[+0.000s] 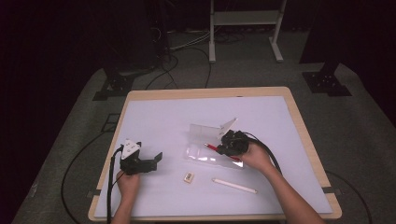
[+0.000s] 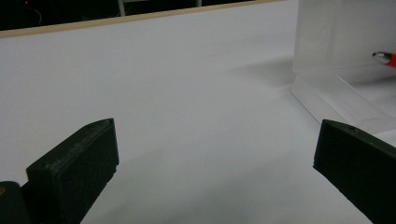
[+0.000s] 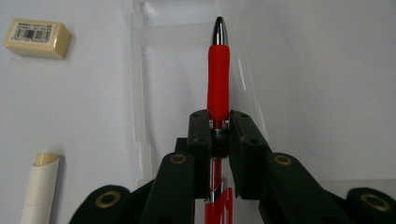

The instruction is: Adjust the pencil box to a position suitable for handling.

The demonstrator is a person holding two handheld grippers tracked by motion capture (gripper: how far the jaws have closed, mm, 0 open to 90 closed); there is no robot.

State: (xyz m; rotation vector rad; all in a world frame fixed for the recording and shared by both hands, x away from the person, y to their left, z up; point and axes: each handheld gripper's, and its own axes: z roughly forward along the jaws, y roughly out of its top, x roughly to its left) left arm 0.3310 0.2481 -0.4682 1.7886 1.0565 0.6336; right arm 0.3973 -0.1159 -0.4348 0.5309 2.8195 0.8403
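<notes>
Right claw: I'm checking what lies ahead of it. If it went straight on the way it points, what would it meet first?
The right claw is shut on the red pen, whose tip leads. Ahead lies the clear plastic case, so the pen tip would probably touch that first, though depth is unclear.

The eraser (image 3: 37, 38) bears a barcode label (print too small to read).

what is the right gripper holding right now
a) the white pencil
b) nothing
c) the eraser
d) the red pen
d: in the right gripper view the right gripper has its jaws clamped on the red pen, while the eraser and the white pencil lie apart on the table.
</notes>
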